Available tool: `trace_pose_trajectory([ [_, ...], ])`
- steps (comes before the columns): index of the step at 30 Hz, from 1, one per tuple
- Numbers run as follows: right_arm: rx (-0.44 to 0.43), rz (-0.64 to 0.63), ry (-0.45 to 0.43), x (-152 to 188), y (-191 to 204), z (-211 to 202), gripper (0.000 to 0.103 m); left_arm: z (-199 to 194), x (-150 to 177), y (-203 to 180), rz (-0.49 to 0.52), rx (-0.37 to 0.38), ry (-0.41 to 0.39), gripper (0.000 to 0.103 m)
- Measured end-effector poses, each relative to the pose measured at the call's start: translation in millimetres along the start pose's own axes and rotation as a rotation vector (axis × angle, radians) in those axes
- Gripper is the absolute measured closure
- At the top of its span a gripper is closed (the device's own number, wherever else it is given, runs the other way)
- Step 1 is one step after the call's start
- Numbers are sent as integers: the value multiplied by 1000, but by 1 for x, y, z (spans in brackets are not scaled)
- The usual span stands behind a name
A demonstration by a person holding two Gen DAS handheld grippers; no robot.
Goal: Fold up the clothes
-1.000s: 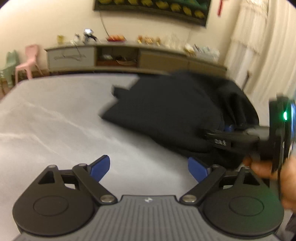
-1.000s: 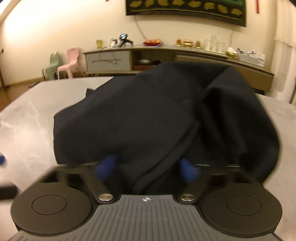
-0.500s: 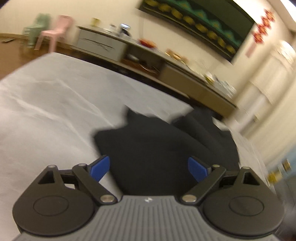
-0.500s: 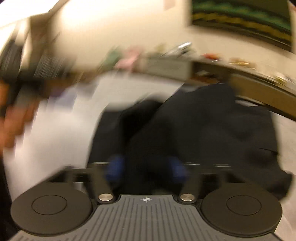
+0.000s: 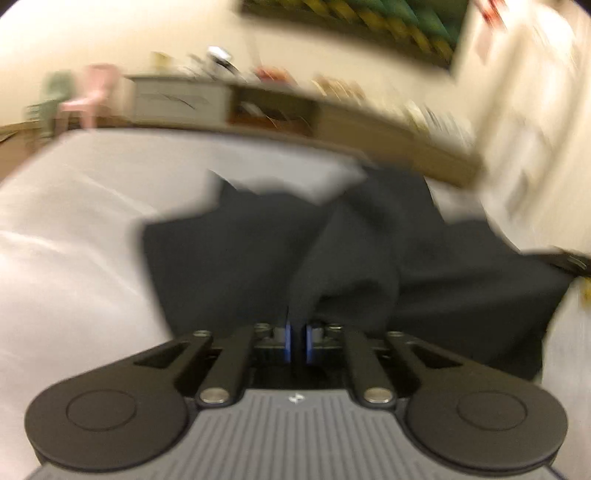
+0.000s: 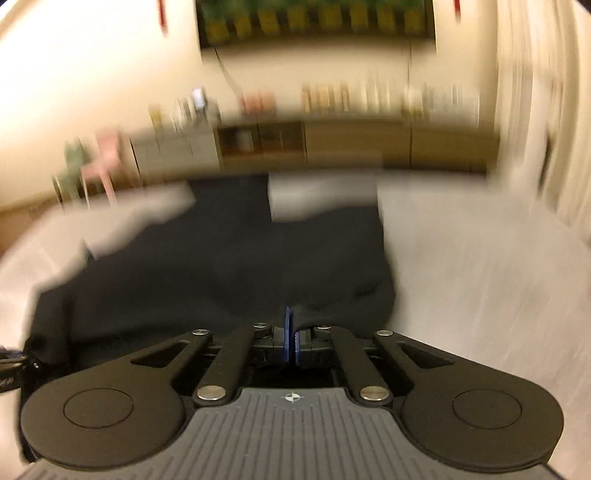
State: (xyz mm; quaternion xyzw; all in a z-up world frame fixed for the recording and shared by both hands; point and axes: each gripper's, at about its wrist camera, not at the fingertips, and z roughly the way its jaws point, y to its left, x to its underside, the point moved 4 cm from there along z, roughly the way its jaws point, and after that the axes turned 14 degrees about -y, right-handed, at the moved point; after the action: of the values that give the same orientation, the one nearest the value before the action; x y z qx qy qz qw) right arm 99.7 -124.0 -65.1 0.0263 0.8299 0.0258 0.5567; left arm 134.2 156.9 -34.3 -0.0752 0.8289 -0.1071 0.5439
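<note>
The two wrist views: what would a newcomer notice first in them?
First, the black garment spread over the pale grey table, filling the middle of both views. Next, each gripper pinches its near edge: the left gripper and the right gripper, blue pads closed on cloth.

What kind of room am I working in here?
Most likely a home living or dining room: a long low sideboard cluttered with small items, a large framed picture above it, and small plastic chairs by the wall. The black garment lies on a pale table.
</note>
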Motion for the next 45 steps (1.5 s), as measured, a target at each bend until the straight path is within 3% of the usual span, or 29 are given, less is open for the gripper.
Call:
trace_pose_trajectory([
  [2, 45, -22, 0, -3, -4, -6, 103, -26, -36, 38, -111, -34, -101, 98],
  [4, 89, -43, -1, -5, -8, -13, 103, -33, -47, 76, -198, -119, -125, 97],
  [7, 156, -75, -1, -10, -15, -23, 103, -23, -36, 103, -315, -125, -6, 96],
  [9, 201, -97, -1, -12, -19, -30, 103, -22, -36, 101, -321, -89, 5, 93],
  [11, 242, -78, -75, -9, -7, -42, 88, -22, -37, 99, -324, -54, 8, 91],
  [12, 207, -79, -129, -11, 9, -50, 67, -22, -37, 97, -326, -37, 9, 88],
  [13, 164, -83, -183, -13, 25, -58, 38, -22, -37, 96, -327, -19, 10, 85],
  [15, -7, -146, -234, -16, 86, -72, 16, -32, -42, 96, -351, -10, -16, 81],
  [18, -291, -184, -185, -18, 167, -73, 9, -49, -50, 99, -406, 1, -51, 81],
  [20, -434, -96, -89, -18, 203, -51, 1, -60, -54, 101, -433, -4, -81, 81],
  [22, -522, -10, 35, -20, 232, -11, 1, -64, -58, 112, -452, -34, -114, 81],
  [26, -493, -168, 138, 7, 293, 46, 2, -68, -58, 129, -474, -28, -111, 81],
  [27, -482, -216, 161, 14, 304, 57, 30, -67, -58, 132, -472, -29, -107, 81],
  [28, -471, -264, 185, 21, 313, 66, 95, -67, -58, 134, -470, -30, -104, 81],
  [31, -426, -284, 81, -7, 321, 75, 97, -74, -59, 141, -474, -13, -113, 81],
  [33, -436, -225, -46, -48, 314, 52, 97, -79, -61, 140, -454, -4, -129, 80],
  [36, -384, -153, -303, -122, 260, -9, 97, -81, -61, 131, -417, 22, -126, 77],
  [38, -267, -135, -427, -155, 205, -38, 97, -76, -56, 116, -389, 63, -96, 75],
  [40, -52, -159, -500, -175, 137, -49, 97, -70, -48, 95, -344, 104, -59, 72],
  [42, 140, -157, -460, -174, 71, -39, 97, -64, -38, 73, -292, 145, -24, 65],
  [45, 344, -141, -244, -131, -20, -3, 91, -53, -16, 35, -206, 222, 37, 58],
])
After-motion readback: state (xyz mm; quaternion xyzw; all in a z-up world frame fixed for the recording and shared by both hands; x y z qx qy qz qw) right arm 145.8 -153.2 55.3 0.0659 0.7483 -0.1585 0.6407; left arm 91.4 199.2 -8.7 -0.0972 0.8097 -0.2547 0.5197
